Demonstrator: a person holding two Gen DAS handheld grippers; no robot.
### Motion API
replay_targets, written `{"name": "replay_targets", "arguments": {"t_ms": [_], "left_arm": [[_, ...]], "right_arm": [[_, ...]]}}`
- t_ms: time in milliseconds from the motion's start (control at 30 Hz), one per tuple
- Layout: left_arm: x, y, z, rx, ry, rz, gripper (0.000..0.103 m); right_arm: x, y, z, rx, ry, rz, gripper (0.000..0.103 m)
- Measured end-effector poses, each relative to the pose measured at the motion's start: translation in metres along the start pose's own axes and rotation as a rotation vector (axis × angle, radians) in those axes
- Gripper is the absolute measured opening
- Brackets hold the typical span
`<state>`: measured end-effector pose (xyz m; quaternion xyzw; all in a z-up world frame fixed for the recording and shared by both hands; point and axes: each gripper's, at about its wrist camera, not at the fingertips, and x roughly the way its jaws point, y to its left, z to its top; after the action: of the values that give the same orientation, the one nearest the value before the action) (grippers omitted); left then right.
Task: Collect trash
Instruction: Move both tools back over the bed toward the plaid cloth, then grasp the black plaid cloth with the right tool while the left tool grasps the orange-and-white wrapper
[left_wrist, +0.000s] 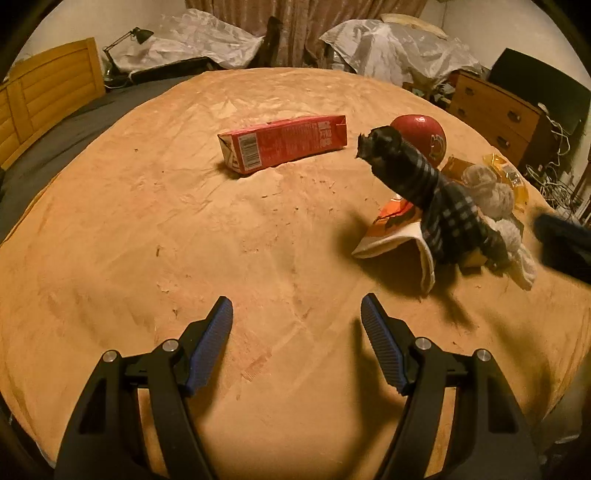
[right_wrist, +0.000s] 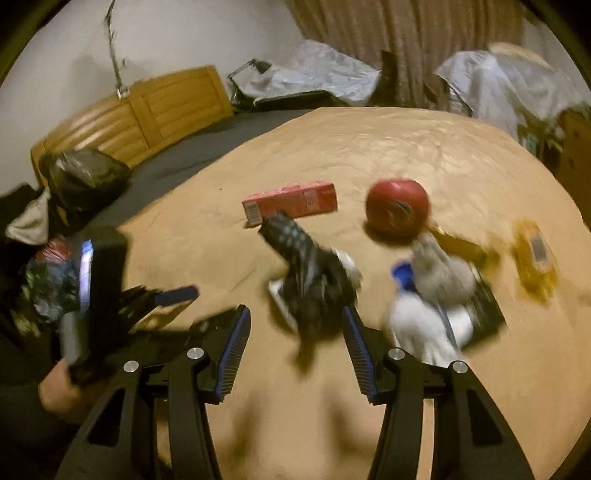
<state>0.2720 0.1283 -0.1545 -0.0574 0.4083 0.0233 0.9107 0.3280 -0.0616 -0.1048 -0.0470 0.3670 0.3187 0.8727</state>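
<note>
Inspector: Fingers of the right gripper (right_wrist: 295, 350) stood spread around the dark plaid cloth (right_wrist: 314, 280), gripping nothing; the left gripper (left_wrist: 297, 325) was spread and empty.

Clerk: Step?

Inspector: Reaching, I judged. Red carton (left_wrist: 284, 144) lay beyond on the blanket (left_wrist: 147, 221). Closure was required next.

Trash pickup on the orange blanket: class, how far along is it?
Done: nothing visibly collected. In hand: nothing; left gripper and right gripper are open and empty. Left: red carton, red ball, plaid cloth, white wads, yellow wrappers.
</note>
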Motion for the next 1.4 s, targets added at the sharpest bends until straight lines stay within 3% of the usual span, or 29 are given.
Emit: {"name": "replay_targets", "arguments": {"t_ms": [167,267,400,567,667,700,733,800,900,1033,1200,1400], "left_arm": [[0.003,0.001,0.004,0.026,0.001,-0.021,0.072],[0.002,0.0,0.012,0.048,-0.023,-0.038,0.076],[-0.004,-0.01,0.025,0.076,-0.081,-0.083,0.083],[-0.003,-0.037,0.038,0.14,-0.122,-0.152,0.088],[0.002,-0.048,0.039,0.177,-0.107,-0.154,0.088],[0.002,-0.048,0.039,0.17,-0.108,-0.152,0.088],[0.001,-0.044,0.038,0.154,-0.107,-0.148,0.088],[0.0,-0.033,0.035,0.116,-0.09,-0.148,0.088],[-0.001,-0.01,0.025,0.045,-0.063,-0.144,0.088],[-0.003,0.009,0.015,0.052,-0.042,-0.121,0.088],[-0.004,0.012,0.018,0.06,-0.048,-0.121,0.088],[-0.003,-0.011,0.023,0.103,-0.058,-0.151,0.088]], "right_arm": [[0.057,0.0,0.029,-0.044,0.074,-0.049,0.054],[0.065,-0.009,0.029,-0.026,0.07,-0.073,0.024],[0.032,-0.023,0.015,0.051,-0.01,-0.056,0.006],[-0.02,-0.035,-0.009,0.116,-0.071,-0.082,0.006],[-0.023,-0.036,-0.026,0.062,0.024,-0.088,0.01],[-0.019,-0.035,-0.029,0.029,0.042,-0.101,0.024],[-0.016,-0.033,-0.03,-0.008,0.052,-0.101,0.047],[-0.006,-0.032,-0.026,-0.026,0.067,-0.043,0.061],[0.015,-0.037,-0.009,0.015,0.068,0.028,0.061],[0.04,-0.035,0.008,0.007,0.094,0.073,0.055],[0.067,-0.027,0.016,-0.031,0.121,0.033,0.043],[0.045,-0.025,0.013,-0.024,0.058,-0.008,0.033]]}}
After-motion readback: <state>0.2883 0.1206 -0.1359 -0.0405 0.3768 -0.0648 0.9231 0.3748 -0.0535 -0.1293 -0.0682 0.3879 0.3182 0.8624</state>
